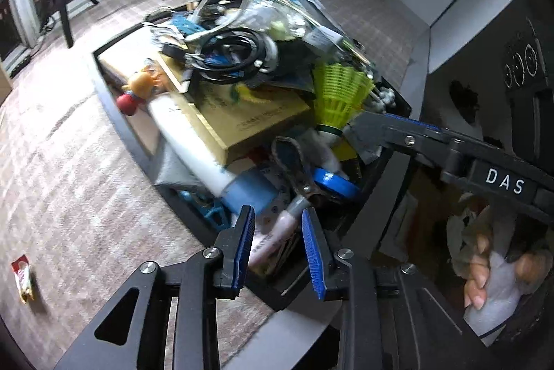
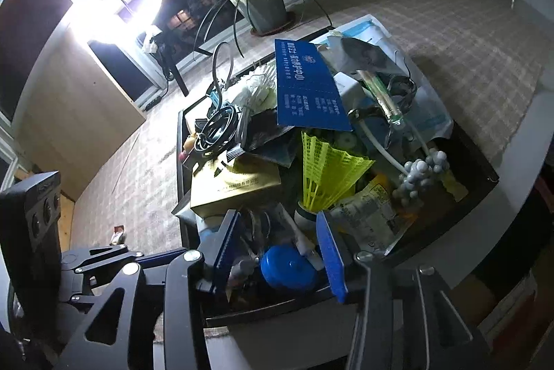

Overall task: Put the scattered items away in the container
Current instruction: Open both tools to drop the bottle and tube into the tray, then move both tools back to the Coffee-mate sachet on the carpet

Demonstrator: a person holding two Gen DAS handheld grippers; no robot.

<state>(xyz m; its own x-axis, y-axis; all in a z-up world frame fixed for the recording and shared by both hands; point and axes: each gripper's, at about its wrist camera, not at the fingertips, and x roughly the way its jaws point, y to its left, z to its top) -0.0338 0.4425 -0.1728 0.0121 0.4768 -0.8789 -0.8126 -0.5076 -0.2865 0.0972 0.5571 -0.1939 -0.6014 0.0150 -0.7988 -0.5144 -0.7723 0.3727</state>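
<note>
Over the near end of the black container, both grippers hang nose-down above a heap that already rises past the rim. The left gripper has its jaws moderately apart with a pink tube lying between the blue pads; the pads do not seem to press on it, so I judge it released, not held. The right gripper stands wider, with a blue round cap and other clutter showing between its pads, nothing gripped.

Seen from the left wrist, a yellow shuttlecock sits at about two o'clock from the left gripper, a gold box at twelve, and a coil of black cable beyond it on top of the pile. One red-and-white packet lies on the pale rug outside the container, at about nine o'clock from the left gripper, well apart from it. That seems to be what is left to collect.

The risk, as I judge it, is the heap itself. Items are stacked loosely and tilted, so a finger dragged out carelessly could catch the cable or nudge the shuttlecock over the edge. The two grippers also sit close together, and a hasty withdrawal could knock one against the other.
</note>
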